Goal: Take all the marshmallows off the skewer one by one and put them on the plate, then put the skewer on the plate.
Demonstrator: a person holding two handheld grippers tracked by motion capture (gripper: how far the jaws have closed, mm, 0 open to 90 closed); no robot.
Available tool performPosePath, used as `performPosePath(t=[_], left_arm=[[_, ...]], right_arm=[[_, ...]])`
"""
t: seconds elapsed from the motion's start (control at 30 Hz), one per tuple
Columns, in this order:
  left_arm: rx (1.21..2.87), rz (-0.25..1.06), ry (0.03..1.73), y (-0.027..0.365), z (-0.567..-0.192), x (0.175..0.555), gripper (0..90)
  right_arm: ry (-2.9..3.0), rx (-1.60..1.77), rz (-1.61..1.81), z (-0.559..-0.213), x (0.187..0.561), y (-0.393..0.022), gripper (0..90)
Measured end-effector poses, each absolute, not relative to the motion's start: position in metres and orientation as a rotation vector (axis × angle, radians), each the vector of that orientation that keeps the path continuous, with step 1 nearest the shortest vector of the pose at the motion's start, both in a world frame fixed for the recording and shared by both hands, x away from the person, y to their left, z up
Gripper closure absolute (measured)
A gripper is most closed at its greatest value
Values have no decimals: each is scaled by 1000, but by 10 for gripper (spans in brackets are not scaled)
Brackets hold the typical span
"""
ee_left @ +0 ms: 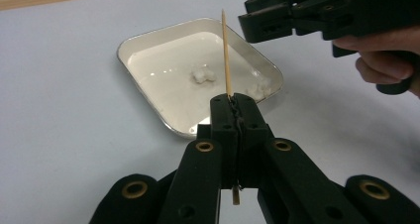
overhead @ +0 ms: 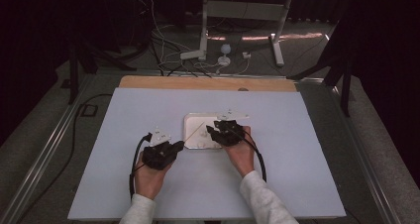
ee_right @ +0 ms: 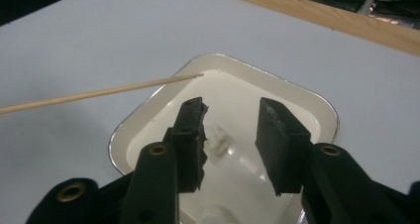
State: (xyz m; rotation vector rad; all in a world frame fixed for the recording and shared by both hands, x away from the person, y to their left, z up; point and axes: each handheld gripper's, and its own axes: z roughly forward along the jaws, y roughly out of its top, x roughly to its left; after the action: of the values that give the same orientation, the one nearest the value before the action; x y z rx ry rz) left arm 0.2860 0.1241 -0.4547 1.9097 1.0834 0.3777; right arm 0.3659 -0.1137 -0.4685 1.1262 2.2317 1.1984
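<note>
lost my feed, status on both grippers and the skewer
Left gripper shut on skewer, tip over tray. Right gripper open above white lump. Nothing in the way.

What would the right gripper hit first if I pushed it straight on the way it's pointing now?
Probably the white lump lying in the white tray: the right gripper points down into the tray with open jaws either side of it. Depth is unclear; the skewer lies off to one side.
</note>
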Motion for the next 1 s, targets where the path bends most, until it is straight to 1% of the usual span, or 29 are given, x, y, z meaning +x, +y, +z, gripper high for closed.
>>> performPosePath(t=[0.17,0.23,0.27,0.3,0.47,0.5,0.63,0.73,0.87,1.0], left_arm=[[1888,394,1085,124,-451,288,899],[1875,407,1087,124,-449,289,899],[1870,412,1089,124,-448,290,899],[1865,420,1088,124,-448,291,899],[1859,434,1100,121,-450,296,898],[1857,432,1101,120,-450,298,899],[1854,440,1110,117,-452,303,899],[1848,444,1117,114,-453,306,898],[1831,452,1122,111,-452,310,898],[1817,453,1127,108,-452,314,898]], right_arm=[[2249,1100,1241,-462,361,-118,537],[2259,1088,1281,-460,359,-121,494],[2260,1059,1322,-458,356,-125,446],[2260,1059,1322,-458,356,-125,446],[2292,1028,1396,-453,352,-132,286],[2296,1029,1409,-452,352,-133,266],[2335,1011,1419,-452,349,-136,207],[2335,1002,1412,-451,347,-140,180],[2327,1015,1423,-449,344,-148,153],[2316,1024,1431,-448,341,-158,147]])
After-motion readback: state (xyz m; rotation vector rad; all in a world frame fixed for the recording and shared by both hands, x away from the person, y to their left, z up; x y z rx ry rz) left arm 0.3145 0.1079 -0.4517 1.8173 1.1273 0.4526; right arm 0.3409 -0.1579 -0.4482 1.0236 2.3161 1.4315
